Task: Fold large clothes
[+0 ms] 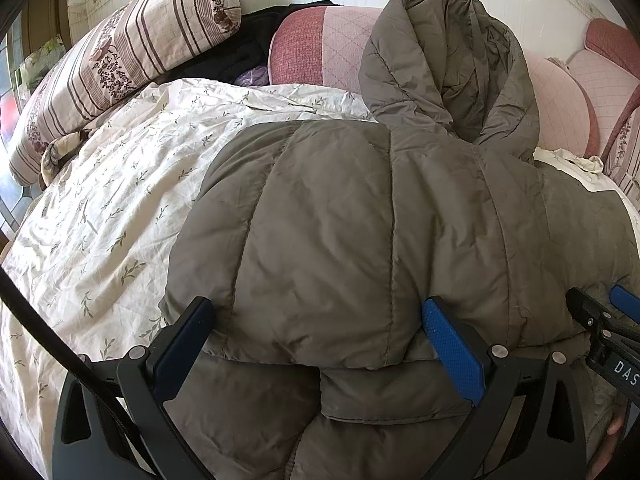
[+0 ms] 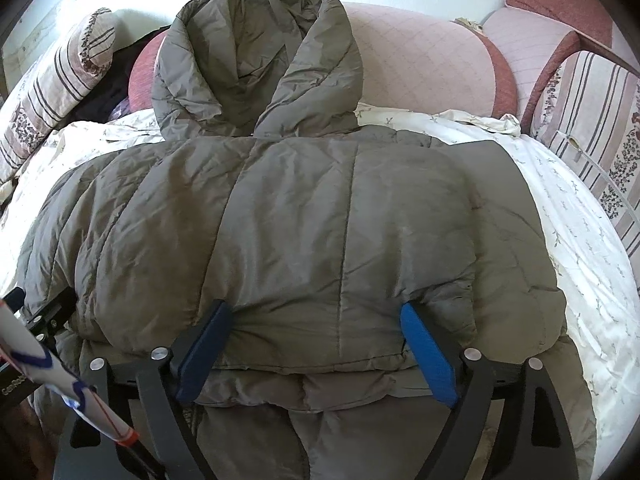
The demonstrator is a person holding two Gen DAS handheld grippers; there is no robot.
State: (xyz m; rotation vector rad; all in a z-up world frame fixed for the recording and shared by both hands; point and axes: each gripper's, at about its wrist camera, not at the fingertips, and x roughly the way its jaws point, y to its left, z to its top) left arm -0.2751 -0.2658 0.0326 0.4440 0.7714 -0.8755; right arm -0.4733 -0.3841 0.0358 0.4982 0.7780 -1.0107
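Observation:
An olive-grey quilted puffer jacket [image 1: 360, 208] lies on the bed with its hem folded up over the body, and its hood [image 1: 452, 68] leans against the pink headboard. My left gripper [image 1: 316, 308] stands wide, its blue-padded fingers [image 1: 448, 336] on either side of the folded edge on the jacket's left half. In the right wrist view my right gripper [image 2: 318, 308] stands just as wide over the same fold of the jacket [image 2: 300, 208], further right. The puffy fabric bulges between both pairs of fingers without being clamped. Each gripper shows at the edge of the other's view.
A crumpled white sheet with a leaf print [image 1: 120, 200] covers the bed. A striped floral pillow [image 1: 120, 52] and a black garment [image 1: 240, 44] lie at the back left. A padded pink headboard [image 2: 420, 64] runs along the back, with striped bedding [image 2: 592, 120] at the right.

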